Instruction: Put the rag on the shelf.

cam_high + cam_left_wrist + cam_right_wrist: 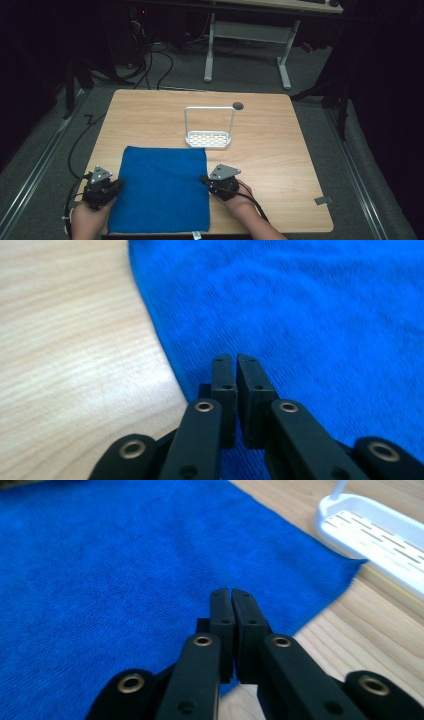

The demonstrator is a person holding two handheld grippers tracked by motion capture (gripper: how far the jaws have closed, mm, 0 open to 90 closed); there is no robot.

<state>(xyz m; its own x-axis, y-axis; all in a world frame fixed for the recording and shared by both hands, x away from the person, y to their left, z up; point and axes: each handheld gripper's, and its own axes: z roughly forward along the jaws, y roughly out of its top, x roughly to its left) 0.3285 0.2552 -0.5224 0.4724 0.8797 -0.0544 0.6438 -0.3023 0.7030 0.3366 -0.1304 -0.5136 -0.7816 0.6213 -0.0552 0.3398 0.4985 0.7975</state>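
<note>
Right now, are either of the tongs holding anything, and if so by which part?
Nothing is held. Both the left tongs and right tongs are shut with nothing between the jaws, poised over the side edges of the blue cloth.

High view overlooks table (280, 150); gripper views closely share cloth (162, 187).

Light wood bench (280, 165), round hole near far edge. On it — blue cloth (162, 187) spread flat at the near side, white slotted rack (207, 139) with tall wire handle just beyond the cloth's far right corner.
</note>
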